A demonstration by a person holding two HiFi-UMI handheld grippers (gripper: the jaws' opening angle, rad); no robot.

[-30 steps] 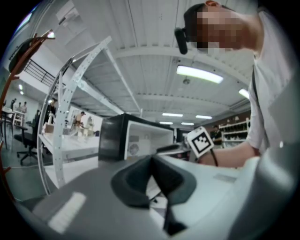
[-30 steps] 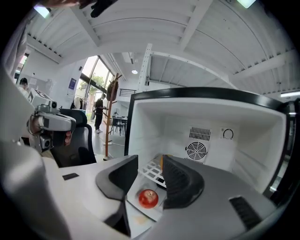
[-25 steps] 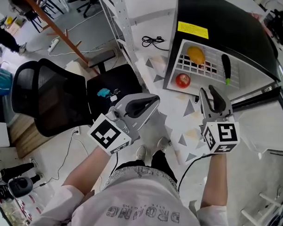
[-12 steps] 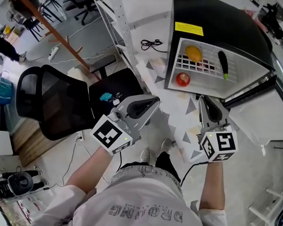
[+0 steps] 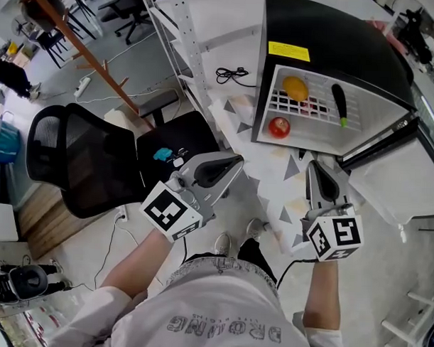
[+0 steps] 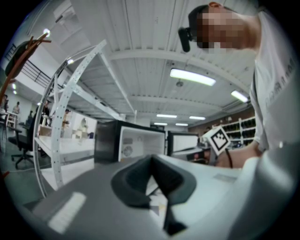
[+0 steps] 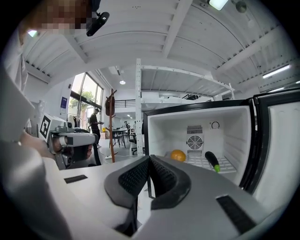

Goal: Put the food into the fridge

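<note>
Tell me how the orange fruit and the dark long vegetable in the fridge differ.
Shape: the orange fruit is round; the dark vegetable is long and slim. Colour: the fruit is orange all over; the vegetable is near black with a green tip. Place: in the right gripper view the fruit lies left of the vegetable. Both rest apart on the wire shelf in the open fridge.
</note>
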